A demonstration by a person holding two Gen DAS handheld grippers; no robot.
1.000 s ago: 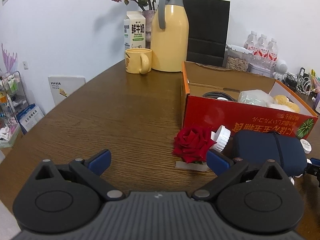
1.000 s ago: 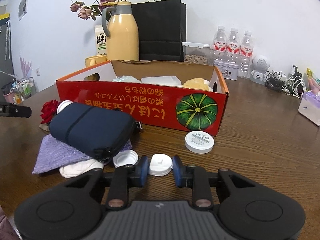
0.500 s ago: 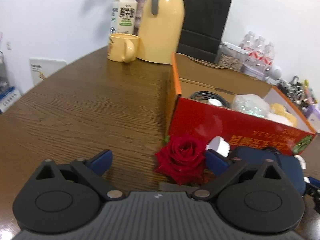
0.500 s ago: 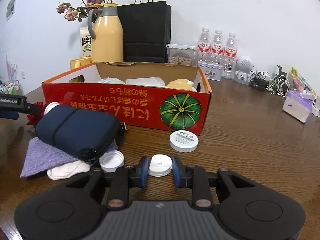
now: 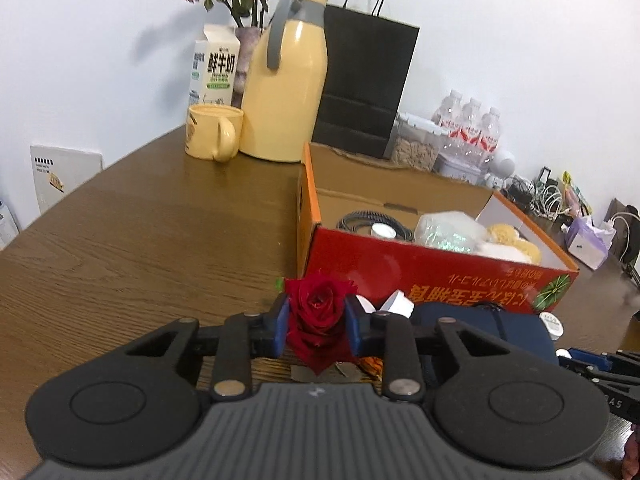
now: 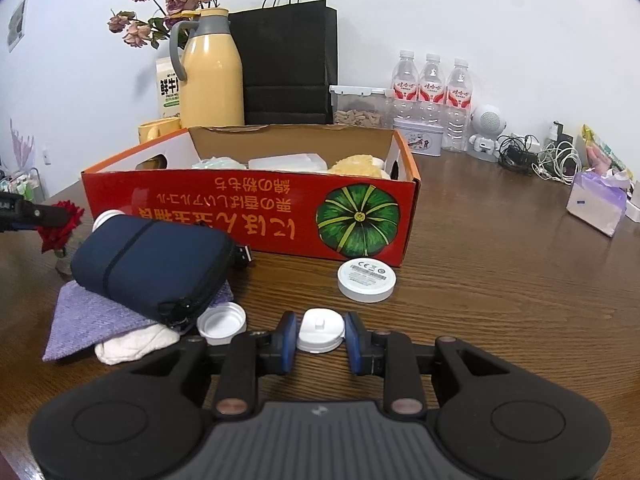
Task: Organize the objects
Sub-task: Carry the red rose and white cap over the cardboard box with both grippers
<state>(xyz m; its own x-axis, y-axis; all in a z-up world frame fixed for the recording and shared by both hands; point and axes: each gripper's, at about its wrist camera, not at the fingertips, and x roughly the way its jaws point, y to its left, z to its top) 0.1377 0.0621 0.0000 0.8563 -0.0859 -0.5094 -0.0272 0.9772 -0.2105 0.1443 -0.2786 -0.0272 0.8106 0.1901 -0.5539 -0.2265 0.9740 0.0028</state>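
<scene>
A red rose point(image 5: 318, 312) sits between the blue pads of my left gripper point(image 5: 316, 328). Its jaws are closing and both pads touch the bloom. The rose point(image 6: 60, 228) also shows at the far left of the right wrist view, just left of the red cardboard box point(image 6: 240, 208). My right gripper point(image 6: 320, 336) is shut on a small white cap point(image 6: 320, 330) low over the table. A navy pouch point(image 6: 148, 256) lies on a purple cloth point(image 6: 84, 320) in front of the box point(image 5: 420, 268), which holds several items.
A loose white cap point(image 6: 221, 322), a white cloth point(image 6: 132, 342) and a round white disc point(image 6: 366, 274) lie near my right gripper. A yellow jug point(image 5: 284, 92), mug point(image 5: 212, 132), milk carton point(image 5: 216, 68) and black bag point(image 5: 364, 88) stand behind. Water bottles point(image 6: 430, 100) and cables point(image 6: 552, 160) line the back right.
My left gripper has come forward over the rose and its jaws have narrowed from wide open onto the bloom. The right gripper keeps still with the white cap.
</scene>
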